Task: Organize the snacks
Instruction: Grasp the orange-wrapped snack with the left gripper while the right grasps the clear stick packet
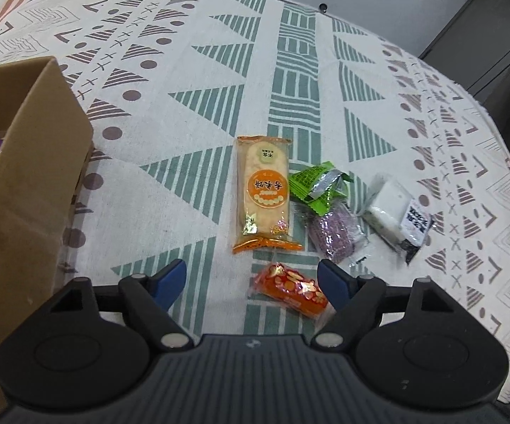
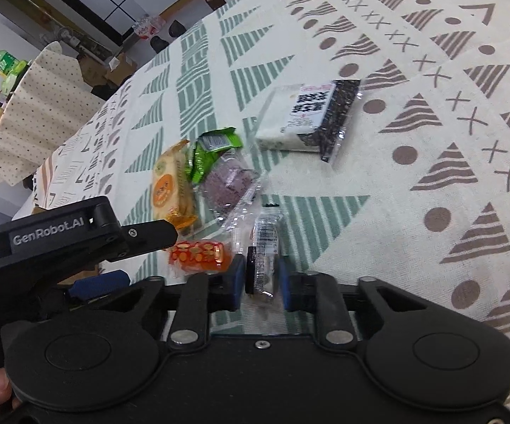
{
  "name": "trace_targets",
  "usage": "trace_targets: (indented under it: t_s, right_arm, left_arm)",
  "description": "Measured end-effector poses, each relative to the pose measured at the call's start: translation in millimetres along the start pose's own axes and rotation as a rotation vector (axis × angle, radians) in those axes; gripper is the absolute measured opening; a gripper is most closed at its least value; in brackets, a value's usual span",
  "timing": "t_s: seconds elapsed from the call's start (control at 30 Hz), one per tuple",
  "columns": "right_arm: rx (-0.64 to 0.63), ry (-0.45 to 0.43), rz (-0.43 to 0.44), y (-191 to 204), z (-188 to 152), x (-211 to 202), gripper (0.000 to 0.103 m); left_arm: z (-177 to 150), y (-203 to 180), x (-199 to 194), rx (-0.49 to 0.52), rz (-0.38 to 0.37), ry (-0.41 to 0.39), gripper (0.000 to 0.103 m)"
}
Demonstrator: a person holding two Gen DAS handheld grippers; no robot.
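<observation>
Left gripper spread wide over orange candy; right gripper clamps a small clear packet; cardboard box holds one purple item; five snacks remain on the tablecloth; sorting barely begun.

Snack packets on tablecloth, box to their left

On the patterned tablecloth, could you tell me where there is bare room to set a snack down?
Free: the tablecloth between the brown cardboard box and the long orange rice-cracker packet, and beyond the snacks. Crowded: from that packet to the white-and-black packet.
</observation>
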State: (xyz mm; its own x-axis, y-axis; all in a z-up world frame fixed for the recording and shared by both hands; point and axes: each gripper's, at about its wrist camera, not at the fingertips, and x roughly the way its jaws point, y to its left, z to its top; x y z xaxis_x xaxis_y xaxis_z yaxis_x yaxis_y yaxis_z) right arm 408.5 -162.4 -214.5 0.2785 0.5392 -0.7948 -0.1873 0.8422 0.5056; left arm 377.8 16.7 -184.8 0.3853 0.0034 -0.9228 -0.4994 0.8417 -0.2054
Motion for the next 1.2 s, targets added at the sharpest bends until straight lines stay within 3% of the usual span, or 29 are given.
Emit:
trace_targets:
  t_s: [0.47, 0.8, 1.03, 1.2]
  right_arm:
    - [0.005, 0.006, -0.04, -8.6, -1.1, -8.4, 0.022]
    - [-0.029, -0.007, -0.043, -0.1, -4.1, -4.0, 0.02]
    - [-0.031, 0.012, -0.043, -4.4, -5.1, -7.6, 0.02]
    - [-0.022, 0.006, -0.039, -5.4, -4.9, -5.3, 0.023]
  left_arm:
    - [-19.4, -1.4, 14.4, 0.014, 0.035, 0.07, 0.081]
    - [-7.7, -1.7, 3.3, -0.001, 0.019, 0.013, 0.081]
    - [-6.9, -12.2, 14.7, 0.007, 0.107, -0.009, 0.081]
    - [-6.2, -12.8, 18.8, -0.001, 0.114, -0.005, 0.081]
